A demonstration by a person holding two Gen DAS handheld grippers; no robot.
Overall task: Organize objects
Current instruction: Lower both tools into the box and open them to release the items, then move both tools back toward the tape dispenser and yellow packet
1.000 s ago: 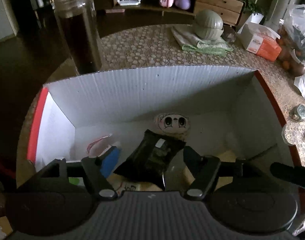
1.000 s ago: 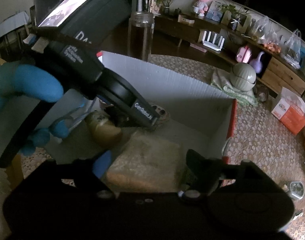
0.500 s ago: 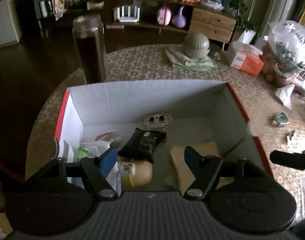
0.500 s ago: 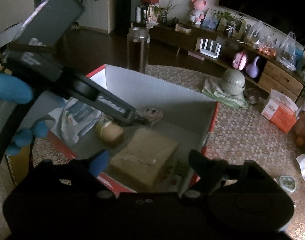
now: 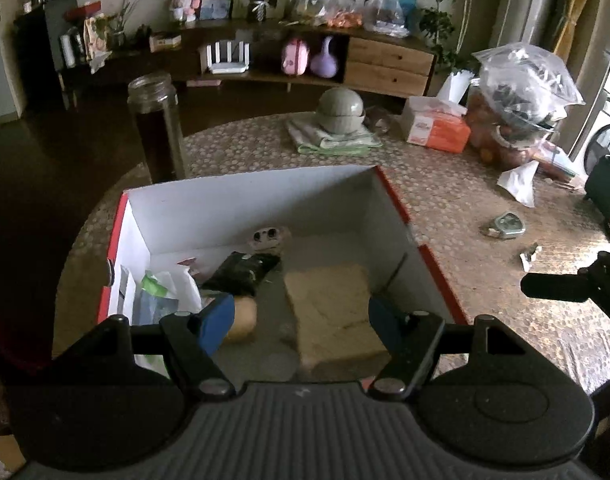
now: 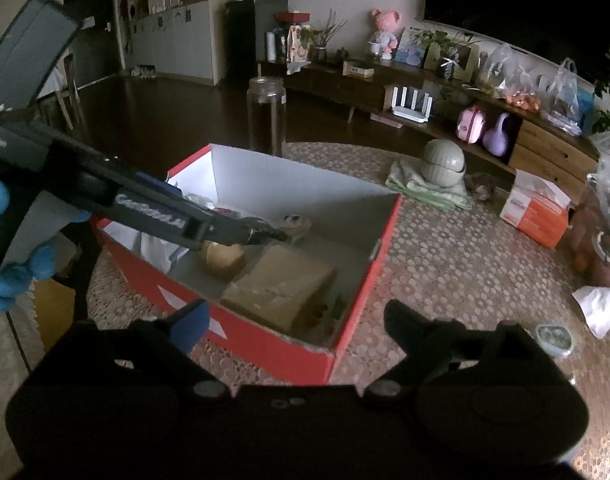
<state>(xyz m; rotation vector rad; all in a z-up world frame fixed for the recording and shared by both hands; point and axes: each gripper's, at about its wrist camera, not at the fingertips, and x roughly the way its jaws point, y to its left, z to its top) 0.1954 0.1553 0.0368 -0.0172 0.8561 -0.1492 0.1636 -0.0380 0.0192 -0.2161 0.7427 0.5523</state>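
A red cardboard box with white inside walls stands on the patterned table; it also shows in the right wrist view. In it lie a tan block, a dark packet, a round tan item, a small face toy and white bags. My left gripper is open and empty above the box's near end. My right gripper is open and empty, in front of the box. The left gripper's body reaches over the box in the right wrist view.
A tall dark jar stands behind the box. A grey-green lidded bowl on a folded cloth, an orange tissue box, plastic bags, a small tin and scraps lie to the right.
Both grippers have pulled up and back from the box, so more of the table shows. The dark packet now lies in the box, farther from the left fingers.
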